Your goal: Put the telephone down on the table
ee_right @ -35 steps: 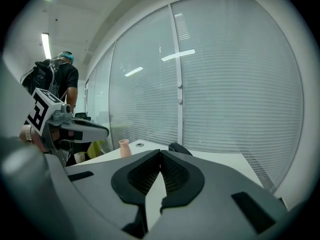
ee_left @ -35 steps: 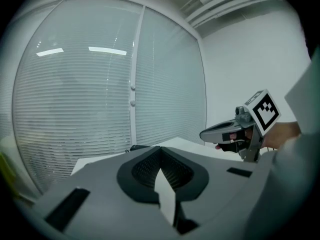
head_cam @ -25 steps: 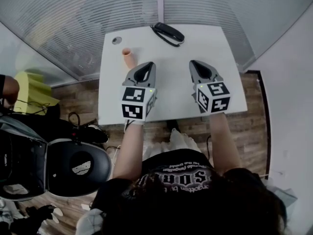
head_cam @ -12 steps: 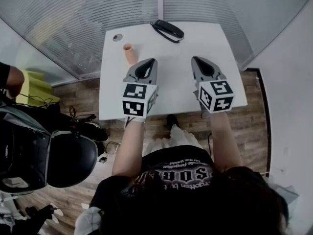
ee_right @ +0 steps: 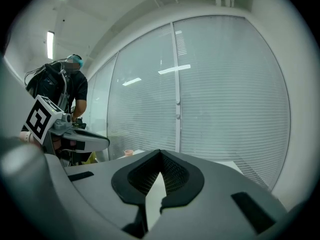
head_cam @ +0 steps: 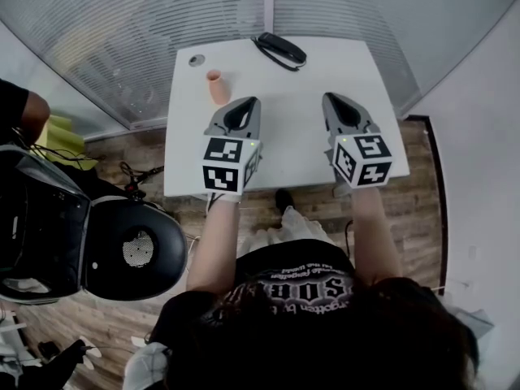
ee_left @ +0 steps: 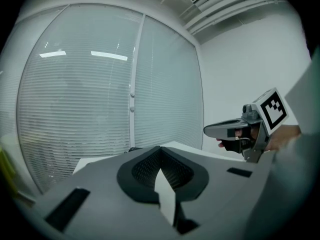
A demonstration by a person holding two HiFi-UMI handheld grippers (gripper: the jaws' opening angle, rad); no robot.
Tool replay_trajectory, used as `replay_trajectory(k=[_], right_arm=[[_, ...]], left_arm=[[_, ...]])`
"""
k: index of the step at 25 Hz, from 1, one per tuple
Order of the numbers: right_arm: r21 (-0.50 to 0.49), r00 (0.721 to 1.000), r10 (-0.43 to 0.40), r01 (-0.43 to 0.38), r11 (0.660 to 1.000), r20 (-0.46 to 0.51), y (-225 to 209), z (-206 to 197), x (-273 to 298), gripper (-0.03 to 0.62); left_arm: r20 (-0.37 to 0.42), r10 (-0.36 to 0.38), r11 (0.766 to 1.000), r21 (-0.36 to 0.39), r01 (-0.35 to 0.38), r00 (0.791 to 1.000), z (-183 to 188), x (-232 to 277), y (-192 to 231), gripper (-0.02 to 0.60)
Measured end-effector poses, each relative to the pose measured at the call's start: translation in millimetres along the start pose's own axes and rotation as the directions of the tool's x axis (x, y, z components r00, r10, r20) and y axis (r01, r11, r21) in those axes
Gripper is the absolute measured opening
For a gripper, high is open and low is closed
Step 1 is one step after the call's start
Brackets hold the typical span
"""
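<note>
Barely shifts against a second ago: nudges the right gripper (head_cam: pixel 331 97) a shade outward, keeps the left gripper (head_cam: pixel 244 102) level where it was, and watches the black office chair (head_cam: pixel 134 254) on the floor at the left roll a little

Holds both grippers side by side above the near half of the white table (head_cam: pixel 292 140), noses pointing toward its far edge. Keeps both pairs of jaws pressed fully together with nothing between them, plain along each tool's own pads. Grips nothing, so reads as a neutral ready pose and not as a carry

Finds the telephone (head_cam: pixel 281 49), slim and black, lying flat at the far edge of the table near its middle, with a dark cord looping out at its left. Sits well apart from both grippers, touched by neither

Leaves a small peach cup (head_cam: pixel 216 87) upright on the far left part of the table, just beyond and left of the left gripper's nose, with a round cable hole (head_cam: pixel 196 60) nearer the corner

Judges it one of two ways: task already met, phone resting on the tabletop and tools held clear of it, or not yet begun. Cannot settle which from this alone. Probably parks the closed tools over bare table to avoid brushing cup or phone
</note>
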State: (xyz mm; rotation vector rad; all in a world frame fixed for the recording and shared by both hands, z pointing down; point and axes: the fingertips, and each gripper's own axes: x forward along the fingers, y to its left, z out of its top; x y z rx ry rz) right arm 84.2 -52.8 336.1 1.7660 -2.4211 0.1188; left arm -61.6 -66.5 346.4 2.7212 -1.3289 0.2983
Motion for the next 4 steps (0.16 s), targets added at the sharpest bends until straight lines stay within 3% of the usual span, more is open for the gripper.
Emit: replay_trajectory(k=[4], right_arm=[[0.008,1.0,-0.003,0.003,1.0,-0.002,-1.8,-3.7,7.0,0.029]], left_arm=[[0.002,0.001,1.0,-0.009,-0.001,1.0,-4.2,4.6,6.0,0.003]])
